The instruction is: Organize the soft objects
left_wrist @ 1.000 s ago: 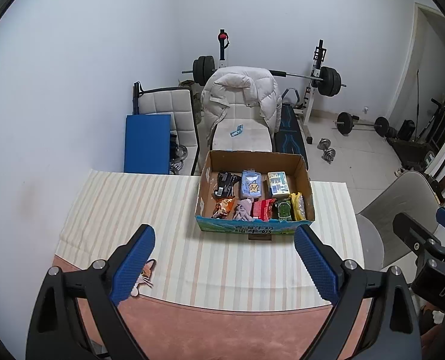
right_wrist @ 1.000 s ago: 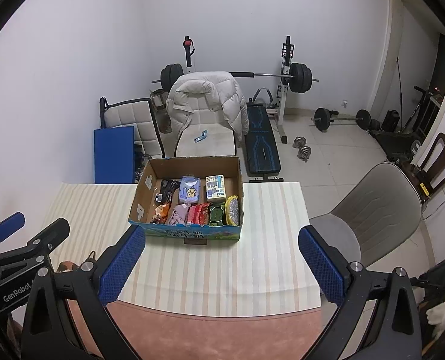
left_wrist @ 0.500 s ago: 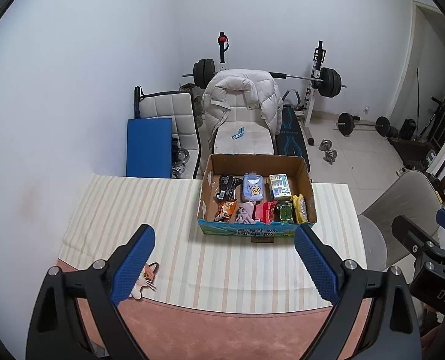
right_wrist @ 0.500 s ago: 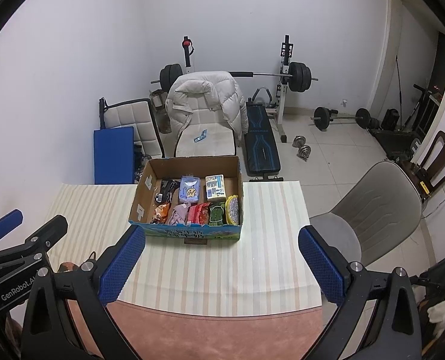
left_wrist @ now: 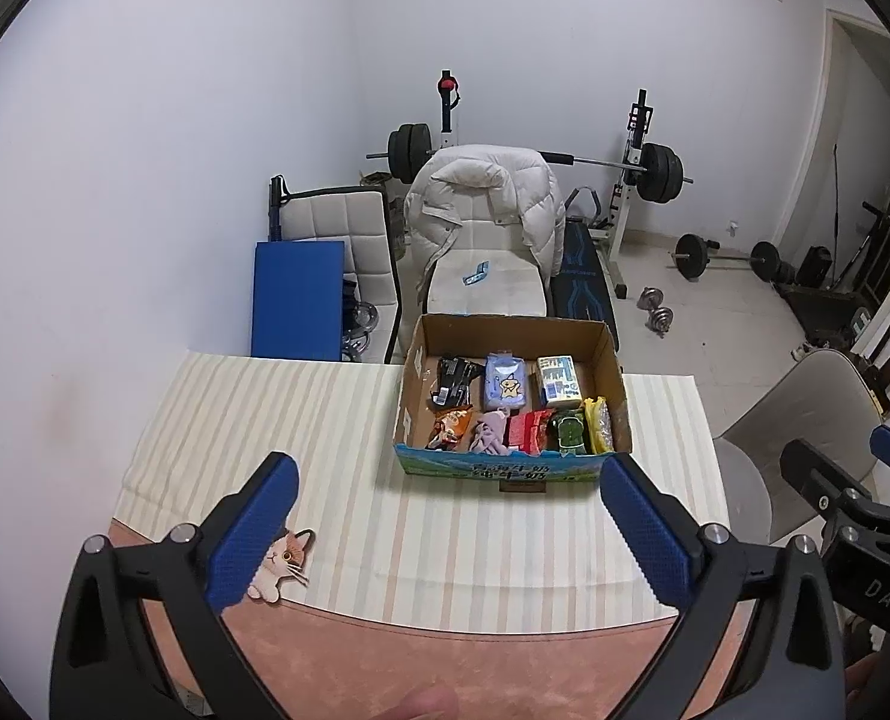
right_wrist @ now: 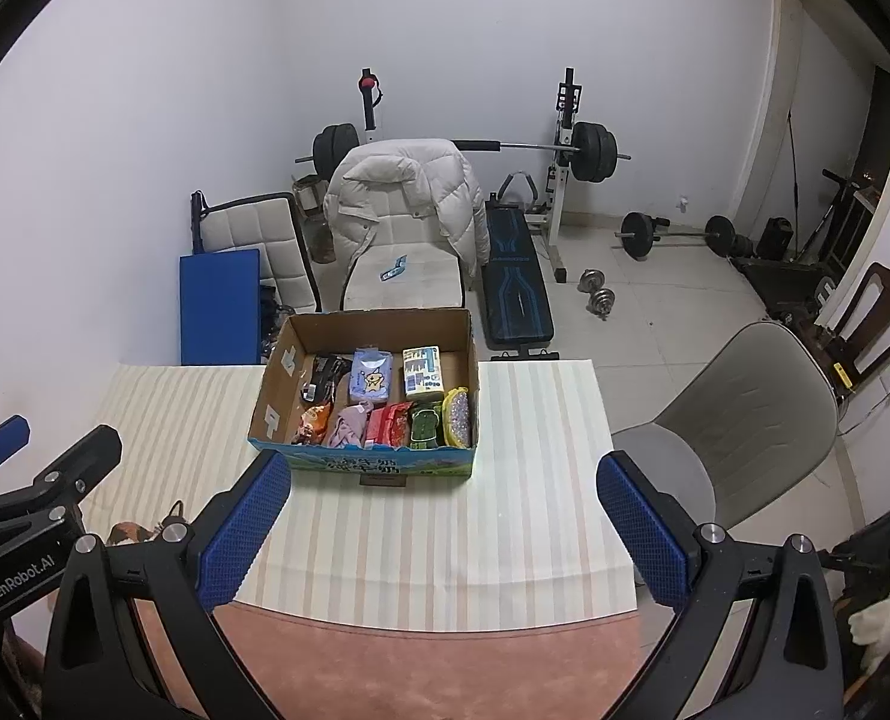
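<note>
Cat plush (left_wrist: pixel 279 561) half hidden behind left tongs (left_wrist: pixel 445 531).

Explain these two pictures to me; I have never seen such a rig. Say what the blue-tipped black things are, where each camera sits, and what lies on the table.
No robot here: a person holds a two-finger tool in each hand. One picture looks along the left tool, the other along the right tool. Both are open and hold nothing. On the striped tablecloth stands a cardboard box of small packets and soft things. A cat-shaped soft toy lies near the cloth's front edge, by the left tool's finger.
</note>
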